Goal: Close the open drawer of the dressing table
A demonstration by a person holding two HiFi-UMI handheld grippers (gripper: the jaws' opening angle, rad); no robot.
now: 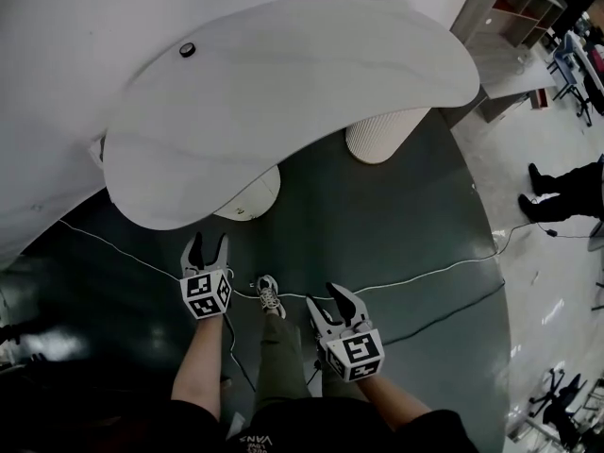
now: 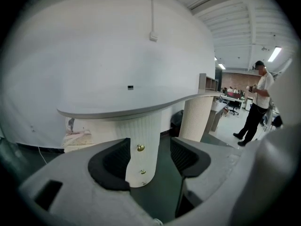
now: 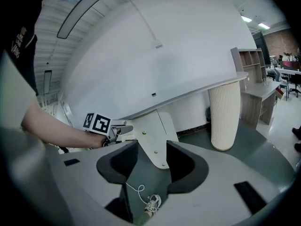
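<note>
Right at the person's feet, a shoe [image 1: 269, 295] stands on the dark green floor [image 1: 396, 243], well short of the drawer pedestal [image 2: 141, 145], and a thin white cable [image 1: 123, 248] runs across the floor on the near side of that pedestal. The right gripper [image 1: 323, 295] hangs on the near right of the pedestal and well apart from it, jaws spread wide with nothing between them; its own view shows only floor, shoe and cable in the gap. The left gripper [image 1: 209, 243] is closer in, just short of the pedestal and lined up on it, jaws wide open and gripping nothing. Through that gap the fluted white column shows, with small brass knobs [image 2: 140, 148] stacked down its front. The drawer fronts look level with the column from here, though I can't say for certain that none stands out. Over the pedestal sweeps the curved white table [image 1: 283, 74], with a small dark round thing [image 1: 187, 50] on the top near the wall. A second fluted pedestal [image 1: 382, 135] holds up the table's right end, well to the right of the drawer pedestal. Far beyond that stand an open shelf unit [image 1: 514, 8] and a person in dark trousers [image 2: 256, 105]
</note>
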